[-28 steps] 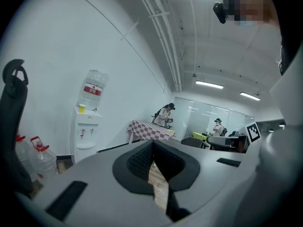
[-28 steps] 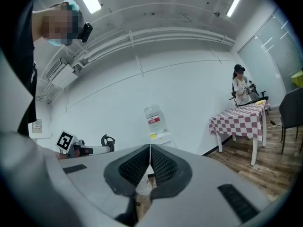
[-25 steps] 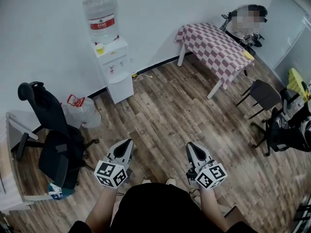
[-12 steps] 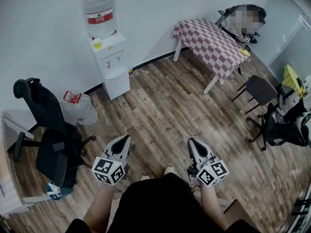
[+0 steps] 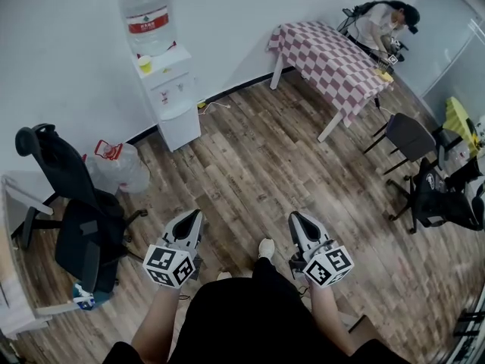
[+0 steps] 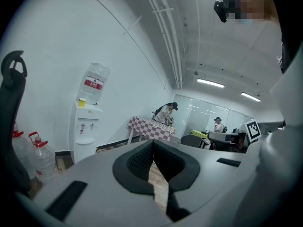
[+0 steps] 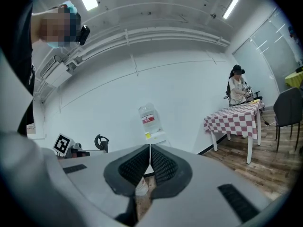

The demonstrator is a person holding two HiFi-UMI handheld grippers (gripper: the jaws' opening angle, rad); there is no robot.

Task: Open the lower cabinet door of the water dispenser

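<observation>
The water dispenser [image 5: 168, 89] stands against the white wall across the room from me, well apart from both my hands. Its lower cabinet door [image 5: 184, 131] looks flush and shut. A big bottle [image 5: 144, 10] sits upside down on top, and a yellow cup [image 5: 145, 64] stands on the ledge. Just left of it, on the wooden floor [image 5: 250, 165], are empty jugs [image 5: 117, 169], then a black office chair [image 5: 79, 218]. Off to the right is a checkered table [image 5: 330, 63]. My left hand-held gripper [image 5: 197, 215] and right hand-held gripper [image 5: 295, 218] are low in front of me, each with its jaws pressed together on nothing.
</observation>
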